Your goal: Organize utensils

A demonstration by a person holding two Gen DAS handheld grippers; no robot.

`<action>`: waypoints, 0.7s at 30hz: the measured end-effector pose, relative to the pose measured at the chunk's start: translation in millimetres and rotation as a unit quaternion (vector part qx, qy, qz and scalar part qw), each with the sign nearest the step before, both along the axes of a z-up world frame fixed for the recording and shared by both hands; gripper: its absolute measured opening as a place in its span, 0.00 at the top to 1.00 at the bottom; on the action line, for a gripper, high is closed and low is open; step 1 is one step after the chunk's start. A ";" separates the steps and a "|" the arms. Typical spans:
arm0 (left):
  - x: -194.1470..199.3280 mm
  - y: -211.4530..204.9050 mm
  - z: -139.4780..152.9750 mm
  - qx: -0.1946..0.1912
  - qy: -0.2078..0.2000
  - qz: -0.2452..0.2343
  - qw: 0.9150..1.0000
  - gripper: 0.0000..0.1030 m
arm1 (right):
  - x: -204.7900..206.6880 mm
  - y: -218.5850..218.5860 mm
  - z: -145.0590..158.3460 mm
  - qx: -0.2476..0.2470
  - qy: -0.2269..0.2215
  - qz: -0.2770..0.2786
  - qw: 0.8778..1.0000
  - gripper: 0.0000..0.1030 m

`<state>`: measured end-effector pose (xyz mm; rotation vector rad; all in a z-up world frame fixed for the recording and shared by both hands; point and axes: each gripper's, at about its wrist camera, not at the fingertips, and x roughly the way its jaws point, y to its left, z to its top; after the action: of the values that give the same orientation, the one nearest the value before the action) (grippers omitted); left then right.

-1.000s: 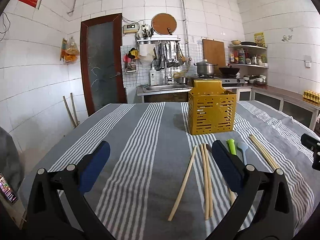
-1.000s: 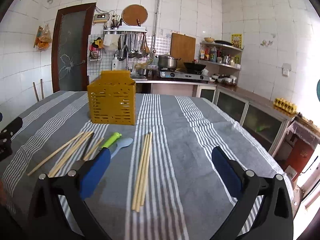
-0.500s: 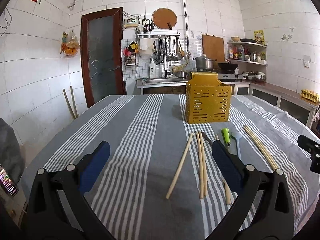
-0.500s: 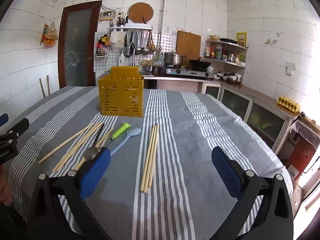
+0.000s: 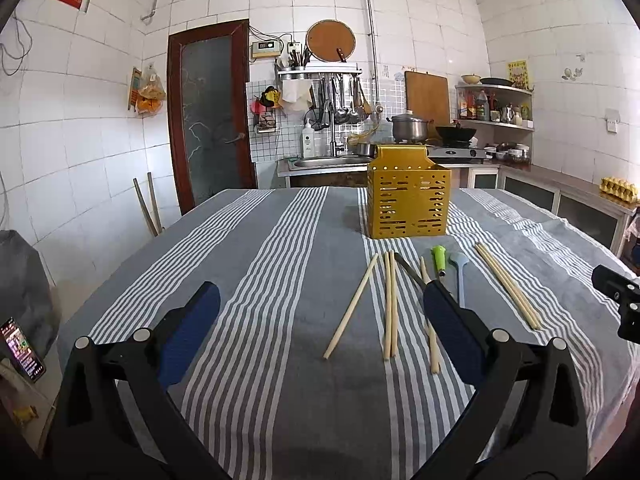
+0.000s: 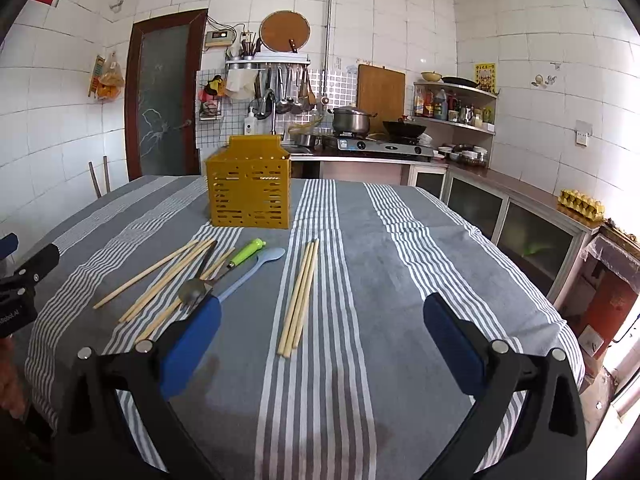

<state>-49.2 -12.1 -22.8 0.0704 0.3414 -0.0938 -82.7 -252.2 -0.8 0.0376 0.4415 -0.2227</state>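
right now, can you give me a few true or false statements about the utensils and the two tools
1. Both the left tool and the right tool are open and empty. True.
2. The yellow caddy lies on its side. False: it stands upright on the striped cloth.
3. A group of chopsticks lies apart, right of the blue spoon. True.
4. The green-handled utensil is inside the caddy. False: it lies on the cloth.

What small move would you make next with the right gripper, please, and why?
Probably lower the right gripper onto the chopstick bundle just ahead of it. Its jaws are open and empty, the bundle lies apart from the other utensils, and the yellow holder stands beyond with its top open.
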 end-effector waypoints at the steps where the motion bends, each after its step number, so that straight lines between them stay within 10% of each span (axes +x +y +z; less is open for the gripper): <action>1: -3.2 1.6 -0.4 0.000 0.000 0.001 1.000 0.04 | -2.9 2.2 1.1 -0.003 -0.004 0.000 1.000 0.04; 21: -6.7 13.6 6.8 -0.003 -0.010 -0.001 1.000 0.04 | 1.1 16.4 -2.3 0.001 -0.005 0.006 1.000 0.04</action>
<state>-55.9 1.5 -16.0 0.0667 0.3204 -0.0967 -81.6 -235.8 -3.1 0.0381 0.4328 -0.2107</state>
